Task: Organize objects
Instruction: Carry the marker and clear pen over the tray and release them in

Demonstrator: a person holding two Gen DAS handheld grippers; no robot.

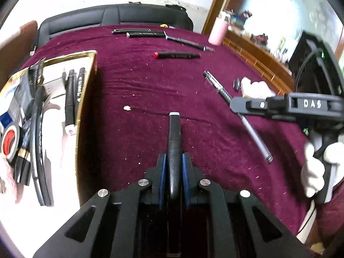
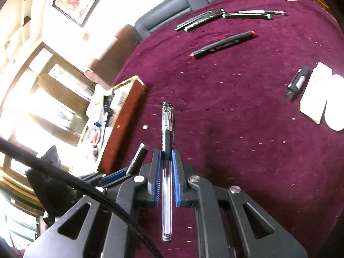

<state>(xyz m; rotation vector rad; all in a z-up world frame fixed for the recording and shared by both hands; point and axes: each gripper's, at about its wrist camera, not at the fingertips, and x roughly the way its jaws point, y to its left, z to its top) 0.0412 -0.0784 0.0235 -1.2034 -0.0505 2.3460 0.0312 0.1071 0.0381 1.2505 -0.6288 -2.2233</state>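
While both my jaws are clamped, each holds one pen above the maroon-covered counter (image 1: 150, 81). Left gripper (image 1: 174, 161): jaws closed on a black marker (image 1: 174, 142), blue pads pressing its sides, white-capped end pointing forward. Right gripper (image 2: 166, 157): jaws closed on a clear gel pen (image 2: 166, 129), capped tip sticking out ahead, transparent barrel running back between the pads. In the left view the right gripper (image 1: 236, 105) shows side-on at right, gel pen (image 1: 255, 137) crossing it diagonally, white-gloved hand (image 1: 314, 167) on the handle. In the right view the left gripper (image 2: 129, 169) sits just beside mine at left, marker tip (image 2: 140, 152) poking up.

Gold-edged box (image 1: 86, 81) at the counter's left side, already holding black markers (image 1: 72, 94), a tape roll (image 1: 9, 144) and other blurred items. Still loose on the cloth: red-capped marker (image 1: 177, 55) mid-counter, a cluster of pens (image 1: 139, 33) near the far edge, a teal-ended pen (image 1: 187, 42) beside them. A small dark item (image 2: 297, 83) lies next to a white block (image 2: 314, 96) and white oval thing (image 2: 335, 105) at right; can't tell what those are. Pink cylinder (image 1: 217, 32) at the far right edge. Black seat (image 1: 116, 18) behind the counter.
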